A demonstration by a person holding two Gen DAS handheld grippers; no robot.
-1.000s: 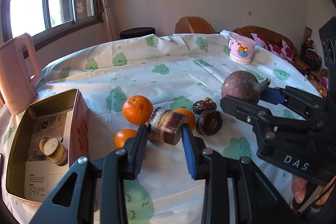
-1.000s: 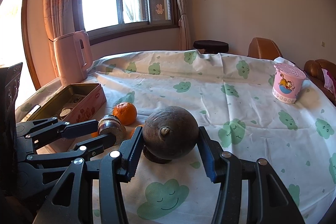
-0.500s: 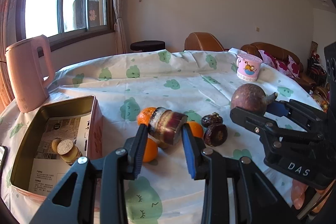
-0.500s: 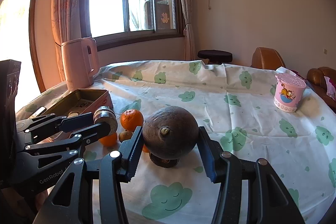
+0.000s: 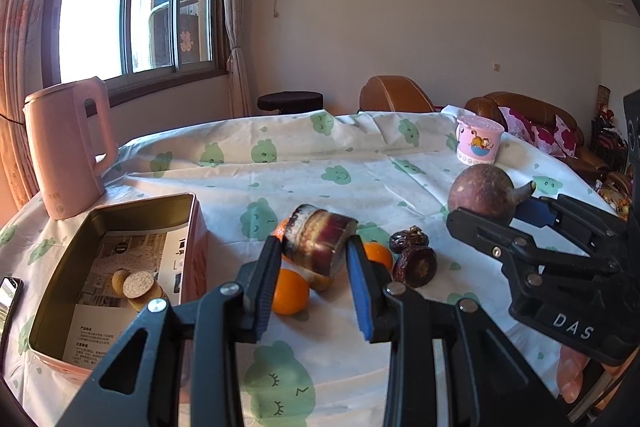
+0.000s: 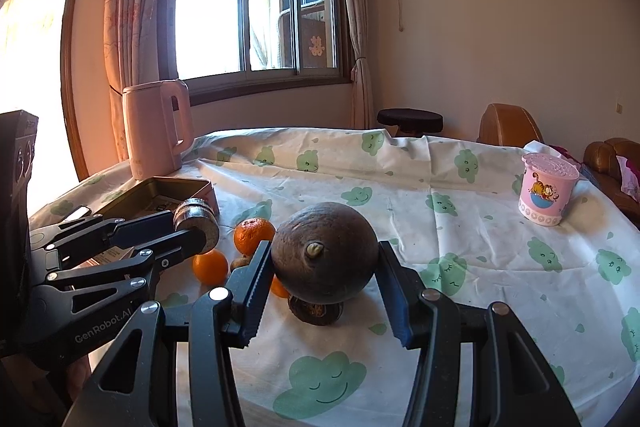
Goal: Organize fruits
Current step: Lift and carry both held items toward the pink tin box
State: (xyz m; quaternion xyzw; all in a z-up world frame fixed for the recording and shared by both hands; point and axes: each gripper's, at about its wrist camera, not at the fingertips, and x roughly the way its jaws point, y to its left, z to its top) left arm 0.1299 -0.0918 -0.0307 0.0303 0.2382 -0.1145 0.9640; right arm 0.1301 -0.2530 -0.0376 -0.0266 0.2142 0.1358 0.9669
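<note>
My left gripper (image 5: 314, 263) is shut on a short purple sugarcane piece (image 5: 318, 241) and holds it above the table; it also shows in the right wrist view (image 6: 196, 225). My right gripper (image 6: 324, 281) is shut on a round dark brown fruit (image 6: 325, 263), lifted above the cloth, also seen in the left wrist view (image 5: 482, 193). Oranges (image 5: 290, 291) (image 6: 253, 235) and dark brown dried fruits (image 5: 416, 265) lie on the cloth. An open tin box (image 5: 56, 279) at the left holds a cut cane piece (image 5: 140, 287).
A pink kettle (image 5: 66, 147) stands behind the tin box. A pink cartoon cup (image 5: 478, 145) stands at the far right of the table. A phone (image 5: 10, 301) lies at the left edge. Chairs and a sofa stand beyond the table.
Both grippers have risen with their loads; the sugarcane piece and the round fruit are higher above the cloth, and the views tilt up toward the room.
</note>
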